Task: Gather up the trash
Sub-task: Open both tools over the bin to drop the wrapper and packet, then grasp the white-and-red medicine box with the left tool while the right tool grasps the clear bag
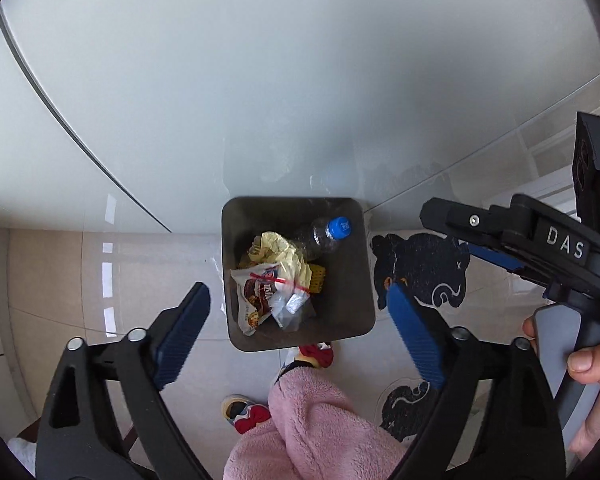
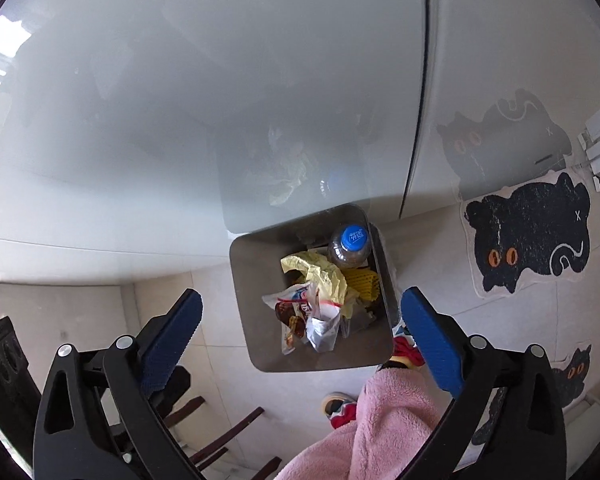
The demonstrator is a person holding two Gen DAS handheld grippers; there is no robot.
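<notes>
We hold the left gripper (image 1: 298, 322) and right gripper (image 2: 302, 330) spread wide and empty above the grey bin (image 1: 356, 272), inside which lie the bottle (image 1: 324, 234), yellow wrapper (image 1: 278, 250) and snack packet (image 1: 260, 292).

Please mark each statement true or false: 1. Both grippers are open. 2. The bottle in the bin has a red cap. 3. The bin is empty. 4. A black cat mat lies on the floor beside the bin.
1. True: the left gripper and the right gripper stand open and hold nothing.
2. False: the plastic bottle has a blue cap.
3. False: the bin holds the bottle, a yellow crumpled wrapper and a snack bag.
4. True: the cat mat lies there.
</notes>
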